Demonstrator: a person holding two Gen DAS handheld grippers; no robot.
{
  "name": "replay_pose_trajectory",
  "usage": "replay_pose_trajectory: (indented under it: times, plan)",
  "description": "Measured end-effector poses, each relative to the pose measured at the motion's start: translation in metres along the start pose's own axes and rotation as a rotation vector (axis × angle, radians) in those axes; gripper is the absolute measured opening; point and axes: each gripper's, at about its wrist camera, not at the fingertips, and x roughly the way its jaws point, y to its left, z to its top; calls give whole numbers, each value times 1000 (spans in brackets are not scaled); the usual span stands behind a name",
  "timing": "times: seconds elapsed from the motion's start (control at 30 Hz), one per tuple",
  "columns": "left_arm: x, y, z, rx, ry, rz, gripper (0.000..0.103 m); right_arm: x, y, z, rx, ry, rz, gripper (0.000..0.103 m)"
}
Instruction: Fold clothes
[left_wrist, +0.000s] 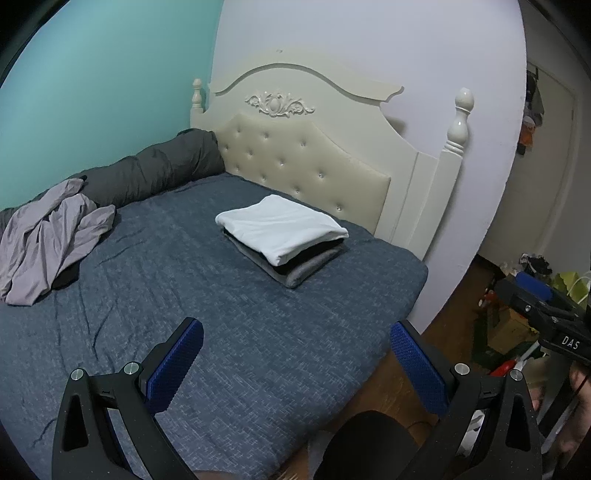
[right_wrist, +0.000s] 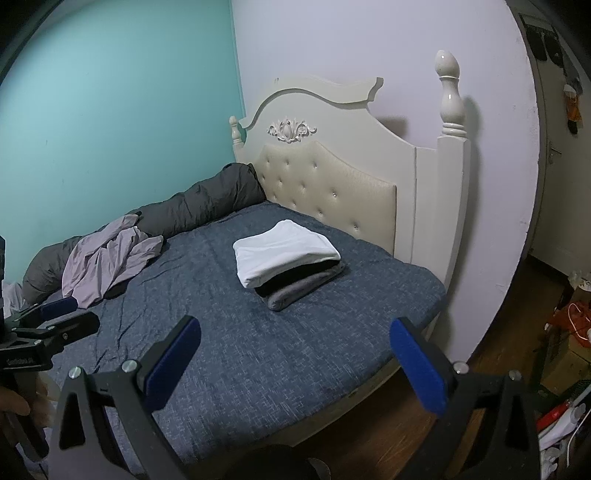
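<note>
Crumpled lilac garment (left_wrist: 48, 236) far left on the blue bed (left_wrist: 229, 317), nearer the left gripper (left_wrist: 295, 365) than the right gripper (right_wrist: 295, 365); both wide open, empty.

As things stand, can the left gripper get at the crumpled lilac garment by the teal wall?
Probably yes. The left gripper is open and empty, and only bare blue bedspread separates it from the lilac garment.

You have a neat stack of folded clothes (left_wrist: 284, 240) on the bed (left_wrist: 221, 332) near the headboard: white on top, black beneath, grey at the bottom. A crumpled lilac garment (left_wrist: 48, 236) lies unfolded, well apart, by the far edge.
</note>
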Motion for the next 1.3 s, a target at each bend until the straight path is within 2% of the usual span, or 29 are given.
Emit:
replay_pose_trajectory:
  times: [1.3]
  plan:
    - [-3, 1, -2, -12, -1, 6, 103, 4, 0, -5, -2, 11, -2, 103]
